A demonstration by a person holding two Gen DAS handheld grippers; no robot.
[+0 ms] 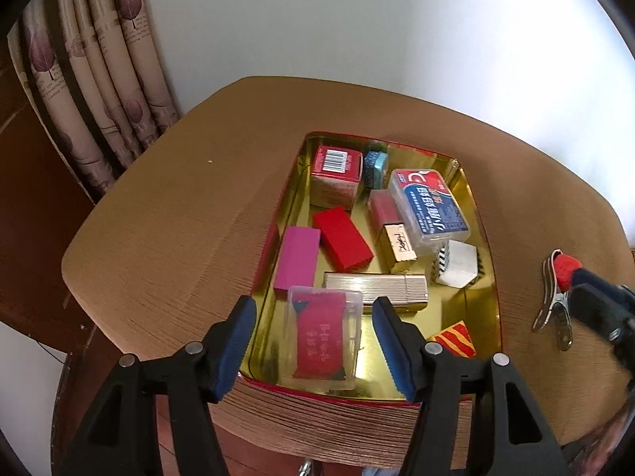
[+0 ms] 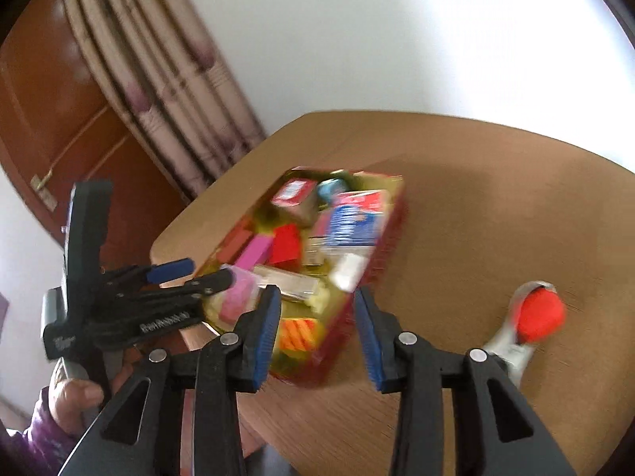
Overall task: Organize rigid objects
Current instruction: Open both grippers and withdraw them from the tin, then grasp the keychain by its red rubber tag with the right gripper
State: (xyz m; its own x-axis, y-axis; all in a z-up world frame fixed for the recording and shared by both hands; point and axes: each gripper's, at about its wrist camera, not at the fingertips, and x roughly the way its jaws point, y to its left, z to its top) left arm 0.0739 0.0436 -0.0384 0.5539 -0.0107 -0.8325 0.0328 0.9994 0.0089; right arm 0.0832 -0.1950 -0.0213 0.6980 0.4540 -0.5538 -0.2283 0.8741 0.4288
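A gold-lined red tin tray sits on the round wooden table and holds several small boxes: a magenta block, a red block, a silver lighter, a blue-labelled clear case. My left gripper is open above a clear case with a red card at the tray's near end, not touching it. My right gripper is open and empty above the tray's near right corner. A metal clip with a red tip lies on the table right of the tray; it also shows in the left wrist view.
A patterned curtain and a brown wooden door stand behind the table at the left. A white wall is behind. The table edge is close under the left gripper. The left gripper shows in the right wrist view.
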